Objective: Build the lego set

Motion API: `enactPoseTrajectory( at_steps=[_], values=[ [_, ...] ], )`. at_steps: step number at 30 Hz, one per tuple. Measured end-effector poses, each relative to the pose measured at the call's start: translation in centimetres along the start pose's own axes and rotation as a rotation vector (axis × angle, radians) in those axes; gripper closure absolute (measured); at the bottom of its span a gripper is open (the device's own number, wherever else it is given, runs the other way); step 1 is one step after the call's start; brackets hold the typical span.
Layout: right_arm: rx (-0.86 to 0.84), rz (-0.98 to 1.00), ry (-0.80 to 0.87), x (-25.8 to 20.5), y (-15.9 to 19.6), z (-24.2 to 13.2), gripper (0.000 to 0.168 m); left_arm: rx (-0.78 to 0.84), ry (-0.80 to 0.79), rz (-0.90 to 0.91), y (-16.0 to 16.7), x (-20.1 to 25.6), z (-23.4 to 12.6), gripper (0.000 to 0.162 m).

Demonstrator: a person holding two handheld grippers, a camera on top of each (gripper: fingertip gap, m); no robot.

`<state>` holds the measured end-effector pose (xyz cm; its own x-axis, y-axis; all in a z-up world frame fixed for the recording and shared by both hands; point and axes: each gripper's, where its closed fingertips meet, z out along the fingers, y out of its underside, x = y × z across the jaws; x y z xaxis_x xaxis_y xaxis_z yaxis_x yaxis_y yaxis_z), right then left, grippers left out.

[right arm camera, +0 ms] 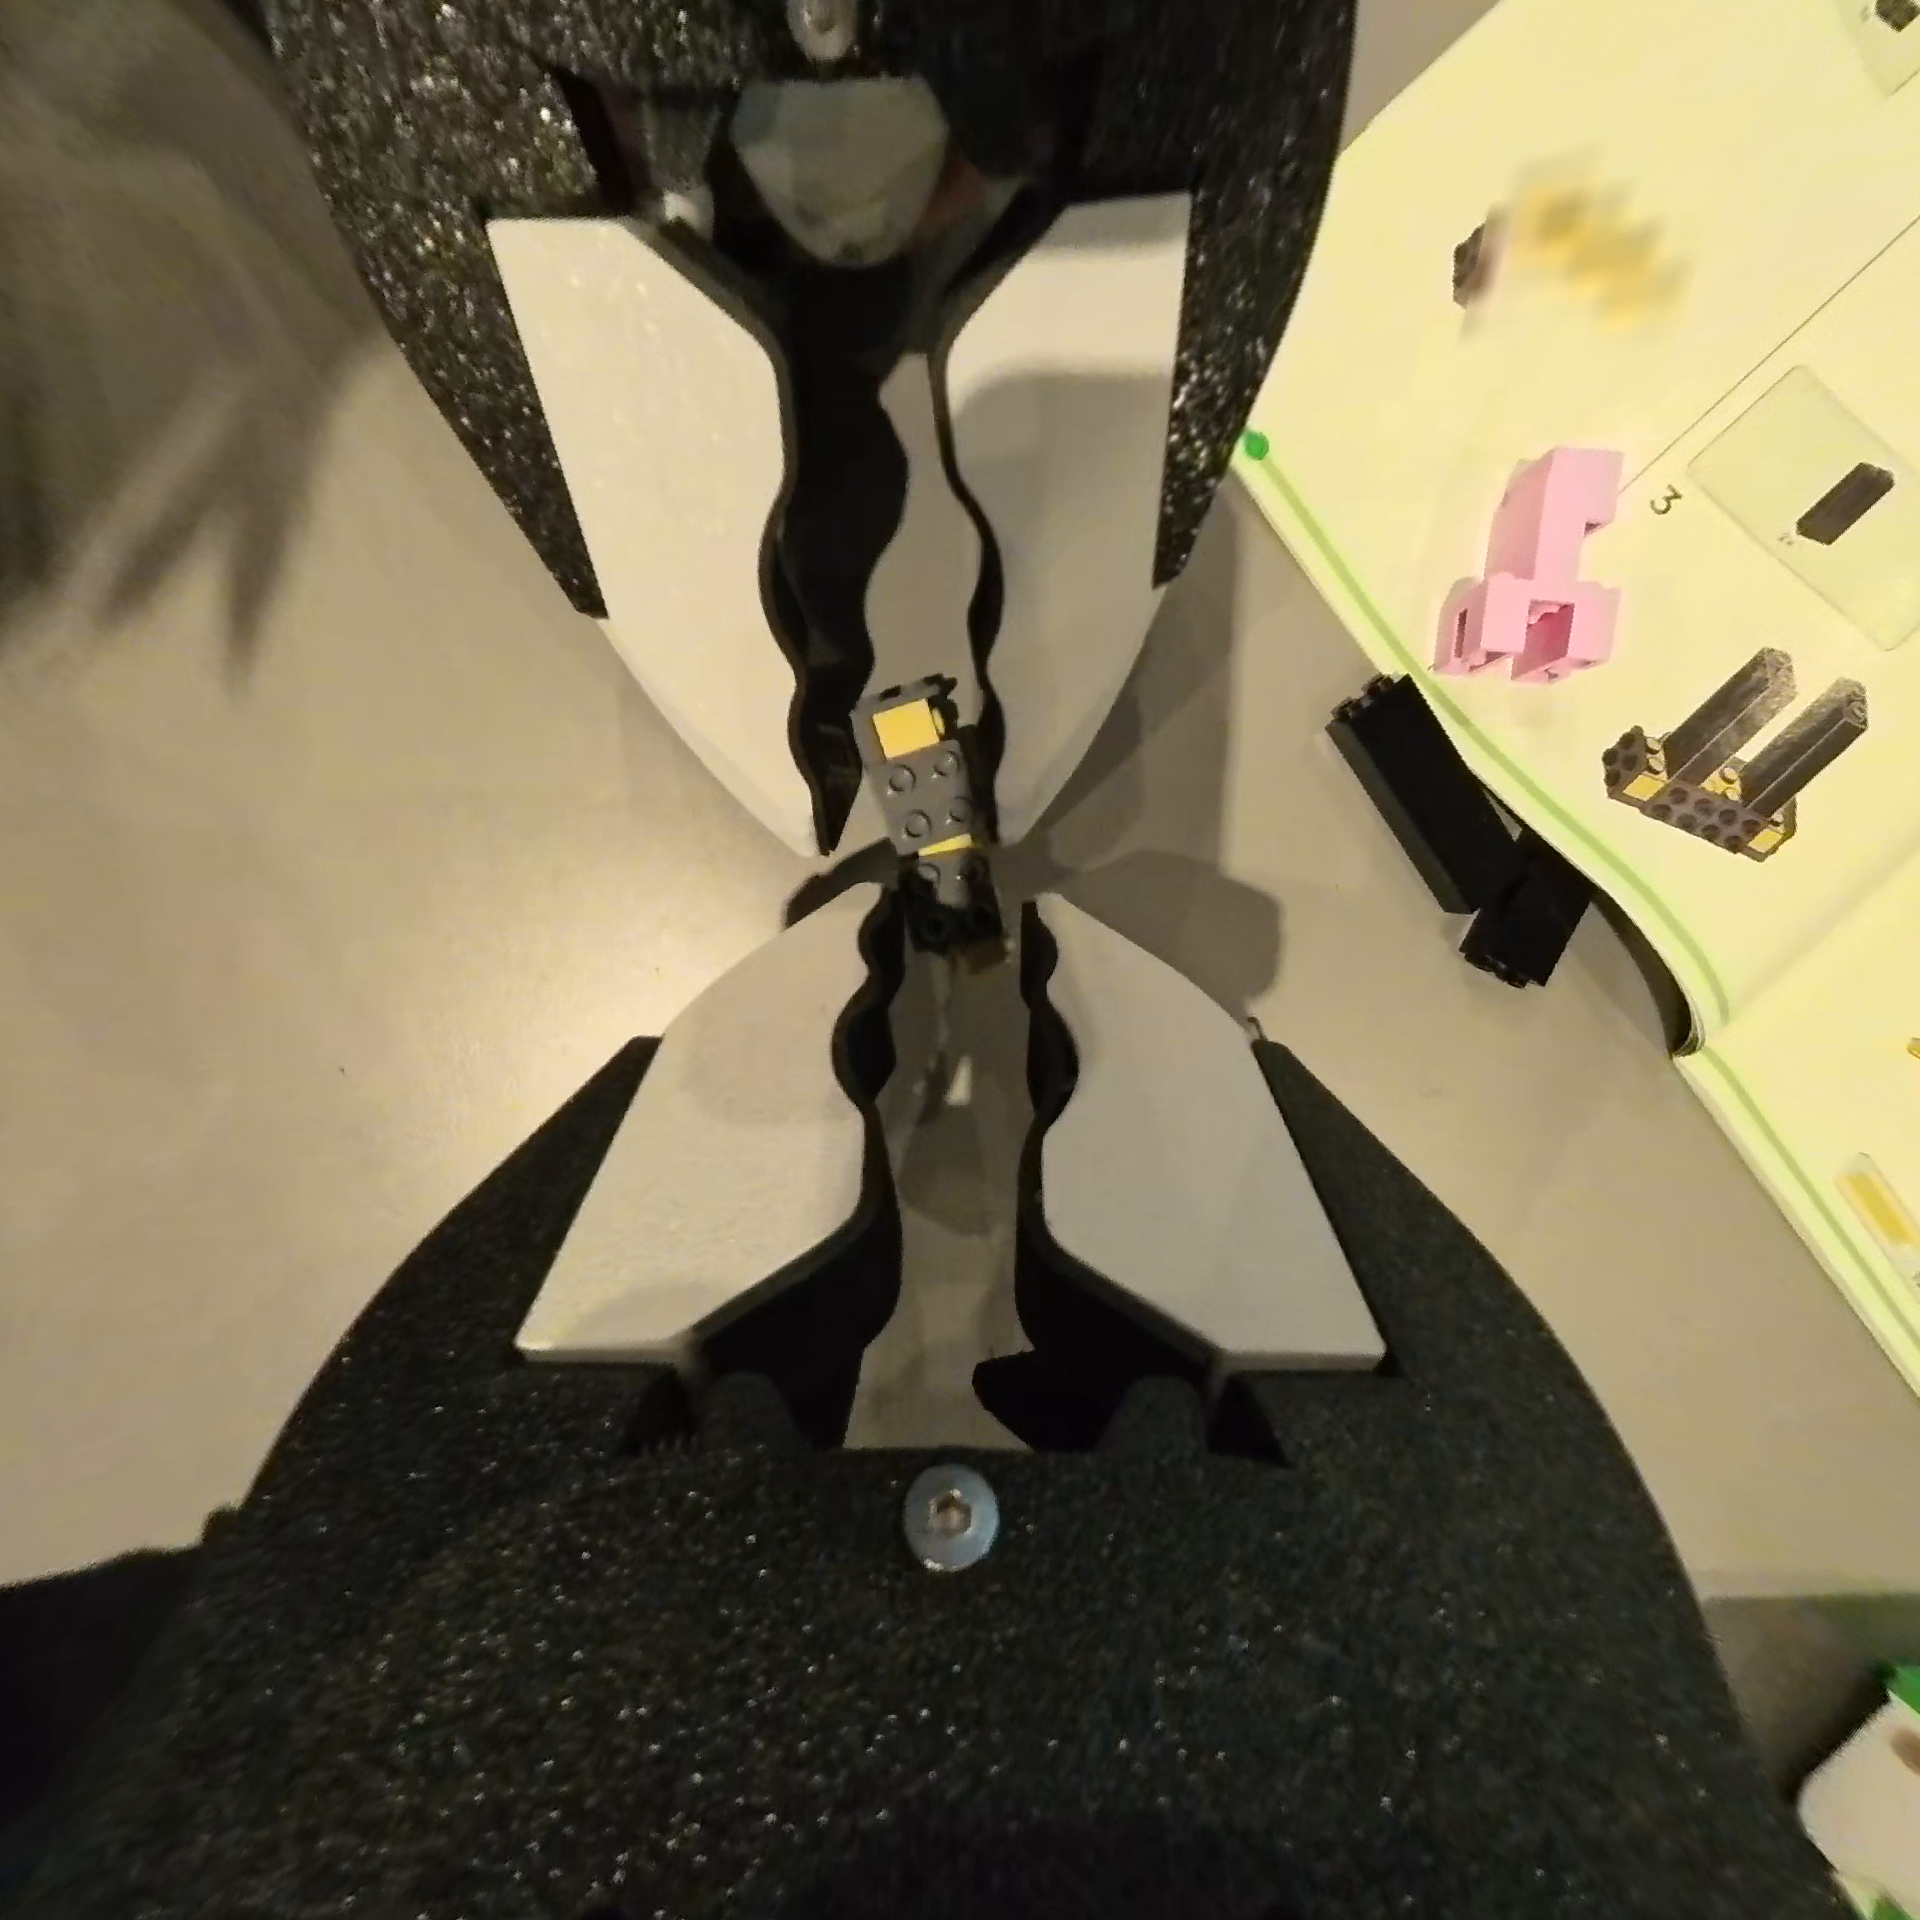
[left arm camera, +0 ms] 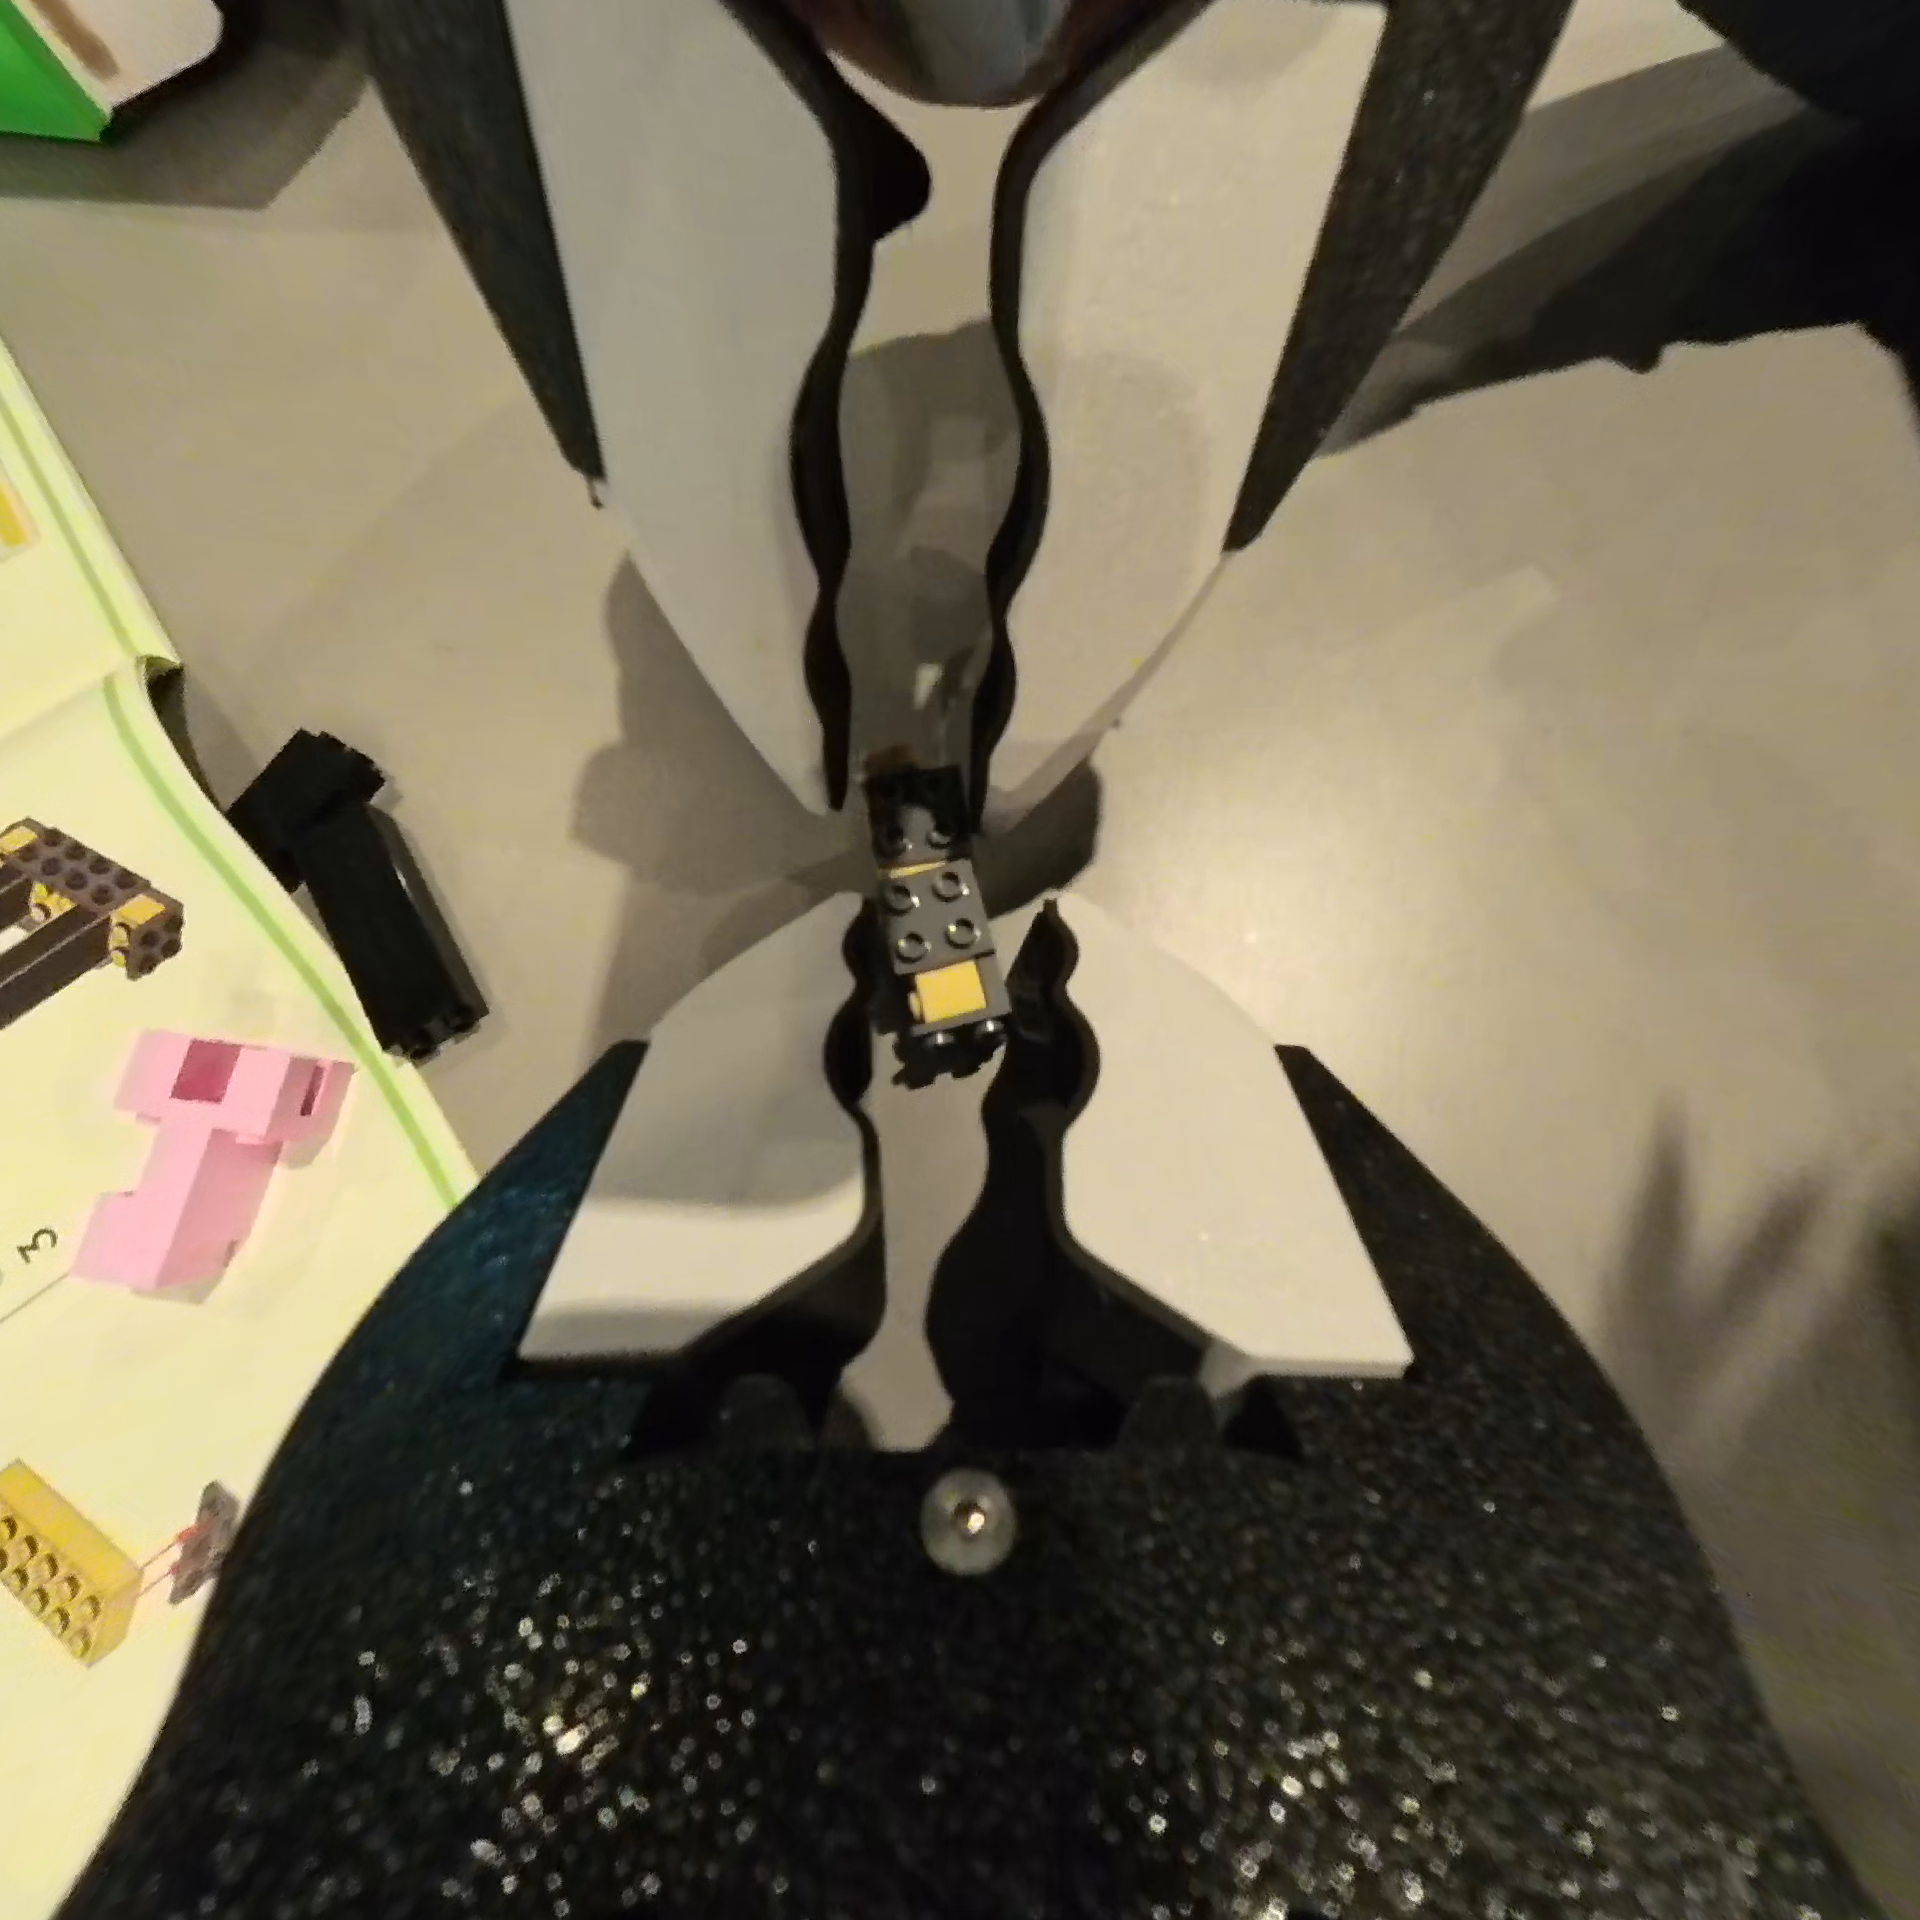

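Note:
A small grey lego assembly [left arm camera: 930,920] with a yellow tile and black studded ends hangs above the table between my two grippers, which meet tip to tip. My left gripper [left arm camera: 940,914] comes from the bottom of the left wrist view and is shut on the end with the yellow tile. My right gripper [right arm camera: 954,904] is shut on the black end of the assembly [right arm camera: 930,790]. Each gripper also shows at the top of the other's view: the right [left arm camera: 909,816], the left [right arm camera: 914,836].
An open instruction booklet [left arm camera: 260,1403] [right arm camera: 1558,312] lies beside the grippers. A pink lego piece [left arm camera: 208,1153] [right arm camera: 1527,582] lies on it. Black long bricks [left arm camera: 353,894] [right arm camera: 1444,821] lie at its edge. A green box [left arm camera: 42,73] stands farther off. The tips of both grippers are at nearly the same place.

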<state>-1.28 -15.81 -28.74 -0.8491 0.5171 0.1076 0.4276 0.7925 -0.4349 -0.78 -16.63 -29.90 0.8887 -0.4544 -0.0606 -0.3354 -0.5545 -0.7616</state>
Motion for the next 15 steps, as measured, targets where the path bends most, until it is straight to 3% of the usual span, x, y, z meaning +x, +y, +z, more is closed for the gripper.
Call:
enactPoseTrajectory(
  at_steps=[15],
  values=[
    [0.053,-0.063,-0.067,-0.69,-0.52,0.03,0.147,-0.001,0.053,0.011,0.05,0.32,0.01,0.143]
  ],
)
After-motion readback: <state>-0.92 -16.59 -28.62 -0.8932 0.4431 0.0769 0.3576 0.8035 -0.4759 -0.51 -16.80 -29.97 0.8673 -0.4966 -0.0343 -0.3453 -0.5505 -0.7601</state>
